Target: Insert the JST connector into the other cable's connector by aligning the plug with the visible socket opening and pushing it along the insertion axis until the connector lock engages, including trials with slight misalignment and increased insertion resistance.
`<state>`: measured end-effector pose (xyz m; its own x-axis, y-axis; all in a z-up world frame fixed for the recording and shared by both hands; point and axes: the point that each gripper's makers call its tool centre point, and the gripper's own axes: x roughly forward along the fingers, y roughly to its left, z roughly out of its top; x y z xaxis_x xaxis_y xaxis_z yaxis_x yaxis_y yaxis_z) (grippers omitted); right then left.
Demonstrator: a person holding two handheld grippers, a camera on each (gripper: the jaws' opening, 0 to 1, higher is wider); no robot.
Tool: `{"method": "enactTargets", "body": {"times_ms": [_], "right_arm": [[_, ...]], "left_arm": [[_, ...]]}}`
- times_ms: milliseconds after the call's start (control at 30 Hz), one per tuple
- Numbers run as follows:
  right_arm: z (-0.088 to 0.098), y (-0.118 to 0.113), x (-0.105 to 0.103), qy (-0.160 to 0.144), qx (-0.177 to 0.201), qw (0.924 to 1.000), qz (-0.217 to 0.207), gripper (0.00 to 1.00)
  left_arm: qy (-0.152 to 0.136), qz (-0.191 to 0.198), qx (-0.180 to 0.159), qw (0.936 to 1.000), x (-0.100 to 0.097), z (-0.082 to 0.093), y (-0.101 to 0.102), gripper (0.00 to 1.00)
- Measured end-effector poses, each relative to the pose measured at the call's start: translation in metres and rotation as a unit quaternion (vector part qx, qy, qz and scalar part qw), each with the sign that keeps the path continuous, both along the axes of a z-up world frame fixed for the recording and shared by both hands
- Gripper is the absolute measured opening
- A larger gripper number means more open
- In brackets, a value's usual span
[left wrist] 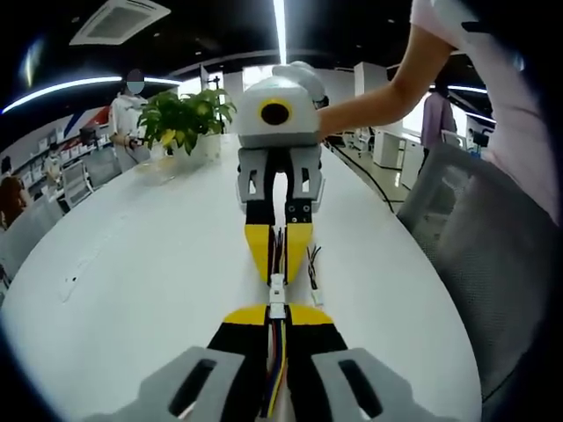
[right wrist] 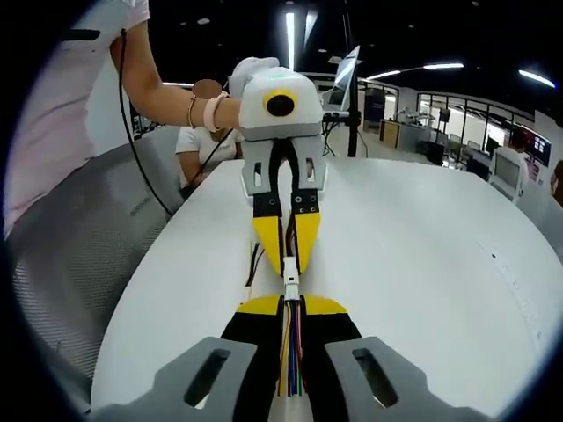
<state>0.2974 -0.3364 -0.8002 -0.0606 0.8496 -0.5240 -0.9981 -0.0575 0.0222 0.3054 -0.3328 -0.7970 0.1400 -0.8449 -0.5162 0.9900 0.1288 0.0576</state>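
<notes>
Left tool pinching wires; right tool likewise, wires. Plug and socket meeting nose to nose between tips, above counter. Keep axes collinear; press straight, steadily, until lock clicks.

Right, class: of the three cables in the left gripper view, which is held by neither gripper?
The loose cable lying on the table beside the right gripper; the other two are each clamped between fingers.

Left gripper and right gripper meet tip to tip over the white counter — white connectors joined between them.
</notes>
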Motion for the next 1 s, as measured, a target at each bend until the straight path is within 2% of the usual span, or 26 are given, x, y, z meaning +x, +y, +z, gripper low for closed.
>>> {"method": "enactTargets", "body": {"times_ms": [167,367,433,600,833,1000], "right_arm": [[0.001,0.001,0.000,0.001,0.004,1.0000,-0.002,0.03],[0.008,0.005,-0.006,0.003,0.023,0.9996,0.014,0.03],[0.006,0.006,-0.007,-0.007,0.018,0.9996,0.020,0.02],[0.009,0.003,-0.006,0.001,0.031,0.9994,0.015,0.02],[0.018,0.002,-0.005,0.017,0.057,0.9982,-0.001,0.02],[0.026,0.003,-0.004,0.044,0.091,0.9946,-0.023,0.02]], "left_arm": [[-0.007,-0.002,-0.001,1.0000,0.000,0.002,0.000,0.00],[-0.021,-0.023,-0.003,0.9995,-0.004,0.002,-0.002,0.00],[-0.028,-0.027,0.001,0.9993,-0.002,0.001,-0.002,0.00],[-0.023,-0.021,-0.006,0.9995,0.000,0.002,-0.003,0.00],[-0.005,-0.007,-0.037,0.9993,0.006,0.011,-0.002,0.00],[0.009,0.004,-0.063,0.9980,0.013,0.014,0.004,0.00]]}}
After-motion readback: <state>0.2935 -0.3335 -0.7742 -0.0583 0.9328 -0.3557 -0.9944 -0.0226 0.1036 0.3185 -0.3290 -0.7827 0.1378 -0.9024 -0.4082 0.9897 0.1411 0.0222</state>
